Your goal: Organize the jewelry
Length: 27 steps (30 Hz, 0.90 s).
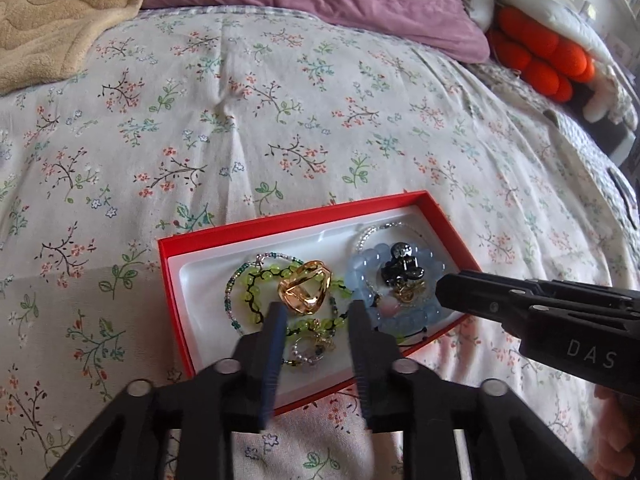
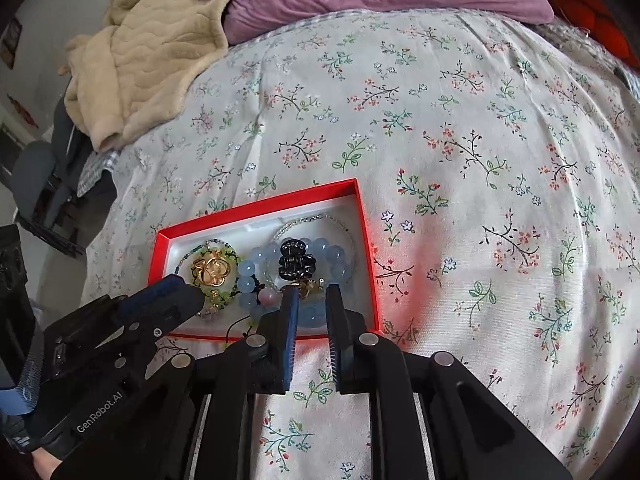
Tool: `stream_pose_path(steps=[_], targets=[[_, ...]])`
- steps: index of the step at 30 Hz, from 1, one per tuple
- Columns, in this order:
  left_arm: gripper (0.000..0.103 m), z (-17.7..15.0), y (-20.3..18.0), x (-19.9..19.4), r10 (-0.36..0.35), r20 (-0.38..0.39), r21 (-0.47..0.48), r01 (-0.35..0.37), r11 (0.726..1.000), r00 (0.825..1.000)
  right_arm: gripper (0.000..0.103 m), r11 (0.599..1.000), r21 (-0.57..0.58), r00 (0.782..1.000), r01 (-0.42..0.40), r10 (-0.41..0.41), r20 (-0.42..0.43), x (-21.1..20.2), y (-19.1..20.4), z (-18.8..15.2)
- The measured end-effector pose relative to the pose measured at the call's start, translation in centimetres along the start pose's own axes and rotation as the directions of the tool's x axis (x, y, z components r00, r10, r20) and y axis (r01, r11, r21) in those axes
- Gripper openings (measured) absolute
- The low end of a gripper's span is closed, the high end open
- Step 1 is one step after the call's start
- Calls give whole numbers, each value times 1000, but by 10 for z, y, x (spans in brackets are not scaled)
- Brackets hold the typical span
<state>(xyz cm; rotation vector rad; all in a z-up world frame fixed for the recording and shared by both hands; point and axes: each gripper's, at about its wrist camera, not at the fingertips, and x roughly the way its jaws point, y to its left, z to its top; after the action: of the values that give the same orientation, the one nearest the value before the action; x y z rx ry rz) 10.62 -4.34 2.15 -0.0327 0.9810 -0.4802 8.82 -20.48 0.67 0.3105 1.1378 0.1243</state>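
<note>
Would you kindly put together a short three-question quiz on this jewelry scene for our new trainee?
1. True or false: the red box sits on a wooden desk.
2. Which item lies on top of the blue bead bracelet? A) black hair clip B) watch C) comb
3. Fill in: the gold hair clip rests on the ______ bead bracelet.

Key:
1. False; it sits on the floral bedspread.
2. A, the black hair clip.
3. Green.
</note>
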Motion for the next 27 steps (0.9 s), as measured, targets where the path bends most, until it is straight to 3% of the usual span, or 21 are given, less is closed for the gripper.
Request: stream_pose_path(steps=[2, 7, 9, 12, 14, 20, 23, 27], targets=[[33, -1, 1, -3, 0, -3, -3, 0, 1000, 1000, 31, 1000, 1, 1000, 1, -1, 8, -5, -2, 0], [47, -4, 6, -13, 31, -7, -18, -31, 999, 999, 35, 1000, -3, 1000, -5, 5, 25, -18, -3, -2], [53, -8, 8, -17, 51, -15, -20, -51, 998, 999, 41, 1000, -2, 1000, -1, 1, 25, -23, -3, -5], [67, -15, 11, -21, 87, -31, -21, -88, 996, 996, 52, 1000, -9, 1000, 15, -15, 24, -31, -1, -11], [77, -21, 13, -24, 122, -43, -30, -123, 992, 992, 54, 999, -25, 999, 30, -30, 19, -35, 1, -16], [95, -42, 20, -29, 190, -107, -54, -197, 979, 976, 64, 991, -86, 995, 98, -99, -8, -43, 5, -40], [102, -53, 17, -34, 219, -112, -52, -226, 973, 969, 75, 986, -103, 990, 133, -136, -25, -45, 5, -52], [102, -65, 7, -36, 265, -118, -27, -270, 962, 957, 97, 975, -128, 982, 184, -189, -29, -48, 5, -64]])
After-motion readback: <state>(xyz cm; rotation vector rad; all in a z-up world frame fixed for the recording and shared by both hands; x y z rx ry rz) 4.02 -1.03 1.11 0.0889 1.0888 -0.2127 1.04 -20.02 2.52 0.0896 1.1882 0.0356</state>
